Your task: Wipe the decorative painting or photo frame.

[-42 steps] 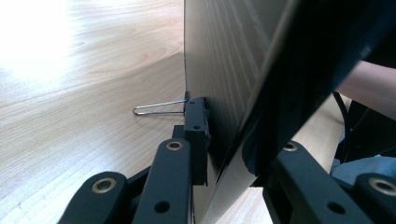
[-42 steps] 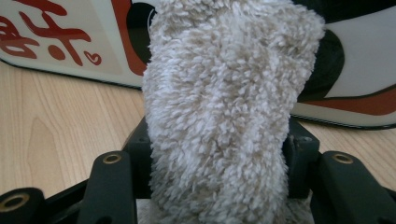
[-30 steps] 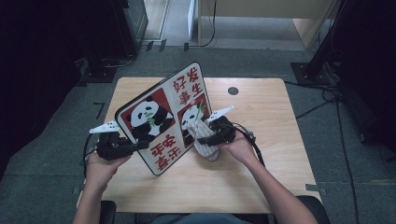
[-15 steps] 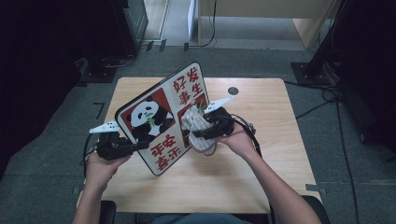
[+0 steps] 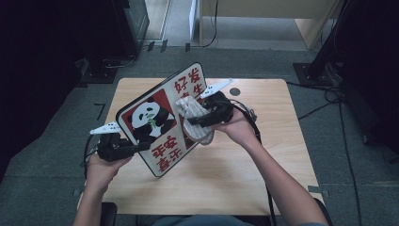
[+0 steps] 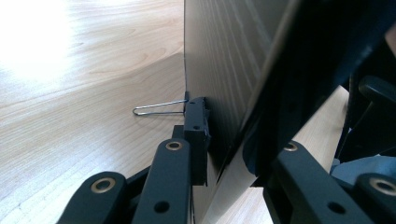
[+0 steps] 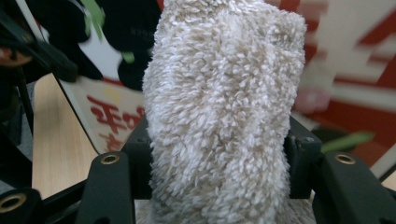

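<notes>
A board (image 5: 157, 125) printed with pandas and red characters stands tilted on edge on the wooden table (image 5: 282, 155). My left gripper (image 5: 139, 147) is shut on its lower left edge. In the left gripper view the board's edge (image 6: 219, 56) runs between the jaws of the left gripper (image 6: 233, 144). A fluffy white cloth (image 5: 192, 113) lies against the board's face near its middle, with my right gripper (image 5: 196, 123) shut on it. In the right gripper view the cloth (image 7: 224, 107) bulges up between the jaws of the right gripper (image 7: 219, 163), and the board (image 7: 112, 112) is blurred behind it.
A thin wire loop (image 6: 159, 109) lies on the table beside the board's back. A small dark round spot (image 5: 234, 92) marks the table's far side. Cables (image 5: 329, 94) trail on the grey floor at right, and dark cabinets (image 5: 131, 23) stand beyond the far left corner.
My right gripper has moved up the board's face with the cloth, from the lower part toward the upper middle. The left gripper and the board have stayed put.
</notes>
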A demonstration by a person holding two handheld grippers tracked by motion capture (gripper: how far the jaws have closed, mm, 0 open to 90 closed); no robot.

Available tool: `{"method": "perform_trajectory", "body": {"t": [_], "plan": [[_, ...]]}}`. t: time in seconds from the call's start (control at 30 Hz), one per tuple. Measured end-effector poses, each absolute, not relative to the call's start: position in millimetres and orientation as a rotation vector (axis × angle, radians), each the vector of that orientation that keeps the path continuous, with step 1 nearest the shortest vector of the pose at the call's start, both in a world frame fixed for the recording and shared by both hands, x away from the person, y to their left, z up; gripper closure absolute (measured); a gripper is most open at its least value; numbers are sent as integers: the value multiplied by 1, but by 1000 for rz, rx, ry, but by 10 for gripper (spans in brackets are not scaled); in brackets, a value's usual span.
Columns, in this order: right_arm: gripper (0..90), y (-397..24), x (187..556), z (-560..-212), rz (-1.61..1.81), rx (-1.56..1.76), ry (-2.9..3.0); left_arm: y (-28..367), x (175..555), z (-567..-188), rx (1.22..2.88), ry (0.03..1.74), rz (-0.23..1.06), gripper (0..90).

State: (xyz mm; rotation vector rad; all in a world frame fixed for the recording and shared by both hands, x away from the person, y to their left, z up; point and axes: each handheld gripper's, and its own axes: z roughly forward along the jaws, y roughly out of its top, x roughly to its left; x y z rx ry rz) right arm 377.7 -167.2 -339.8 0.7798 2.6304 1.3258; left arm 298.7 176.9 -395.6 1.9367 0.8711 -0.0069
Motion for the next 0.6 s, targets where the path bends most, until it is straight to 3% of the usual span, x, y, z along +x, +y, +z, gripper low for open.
{"method": "perform_trajectory", "body": {"t": [0.33,0.6], "plan": [[432,-145,387,-291,1338,680,2575,177,299,-396,1935,870,-6,771],[431,-131,392,-291,1289,666,2588,177,299,-396,1934,871,-4,773]]}}
